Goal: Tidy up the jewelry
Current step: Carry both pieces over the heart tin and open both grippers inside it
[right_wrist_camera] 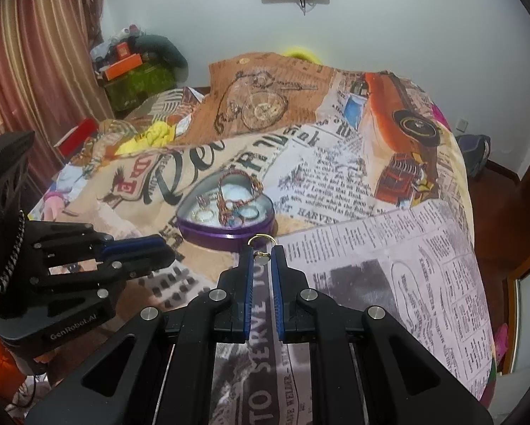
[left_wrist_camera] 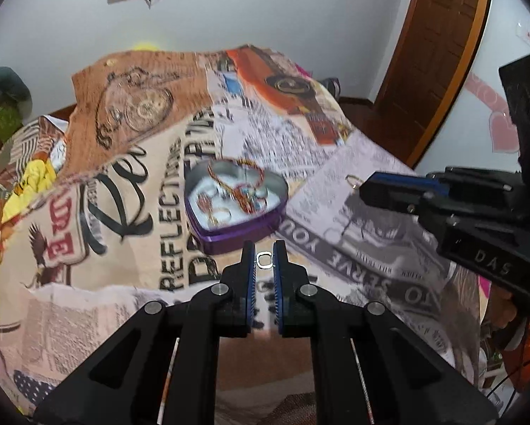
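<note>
Our left gripper (left_wrist_camera: 264, 260) grasps a silver ring (left_wrist_camera: 264, 260). Our right gripper (right_wrist_camera: 263, 258) grasps a gold ring (right_wrist_camera: 261, 238), both near the purple heart tin (right_wrist_camera: 226, 235).

Open purple heart-shaped tin (right_wrist_camera: 226, 236) on the bed, holding rings and a red beaded bracelet (right_wrist_camera: 242, 184). Small silver ring (left_wrist_camera: 264, 260) and gold ring (right_wrist_camera: 261, 239) pinched between fingers.
</note>
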The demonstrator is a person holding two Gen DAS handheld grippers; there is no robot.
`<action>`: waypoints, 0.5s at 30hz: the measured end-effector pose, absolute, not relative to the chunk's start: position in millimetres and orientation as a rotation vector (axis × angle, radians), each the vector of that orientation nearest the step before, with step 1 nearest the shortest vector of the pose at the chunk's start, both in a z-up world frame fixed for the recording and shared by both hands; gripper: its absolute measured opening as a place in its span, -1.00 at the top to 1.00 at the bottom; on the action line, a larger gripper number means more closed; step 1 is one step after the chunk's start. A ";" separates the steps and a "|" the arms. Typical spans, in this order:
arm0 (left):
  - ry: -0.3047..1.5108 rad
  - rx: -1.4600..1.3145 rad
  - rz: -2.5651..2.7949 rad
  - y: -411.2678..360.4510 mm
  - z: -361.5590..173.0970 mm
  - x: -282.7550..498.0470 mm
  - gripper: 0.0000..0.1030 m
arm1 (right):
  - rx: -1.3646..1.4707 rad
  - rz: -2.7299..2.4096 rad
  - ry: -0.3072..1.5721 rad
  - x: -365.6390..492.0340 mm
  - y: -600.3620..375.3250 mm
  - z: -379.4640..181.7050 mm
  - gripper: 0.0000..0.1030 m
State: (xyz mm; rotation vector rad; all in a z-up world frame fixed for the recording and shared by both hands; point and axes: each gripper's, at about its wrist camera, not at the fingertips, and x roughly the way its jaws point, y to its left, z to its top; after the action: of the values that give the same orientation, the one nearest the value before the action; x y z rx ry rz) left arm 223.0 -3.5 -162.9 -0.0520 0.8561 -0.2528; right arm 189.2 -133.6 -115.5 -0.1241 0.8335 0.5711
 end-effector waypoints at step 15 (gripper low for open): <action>0.718 -0.063 -0.230 13.1 -124.2 244.4 0.85 | -0.128 0.582 0.745 211.0 -118.2 -94.1 0.83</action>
State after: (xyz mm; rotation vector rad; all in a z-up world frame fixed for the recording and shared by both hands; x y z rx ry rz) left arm 244.4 13.1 -124.2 -0.0633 0.7175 -0.2295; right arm 211.0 -118.2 -94.1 -0.1283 0.7449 0.5822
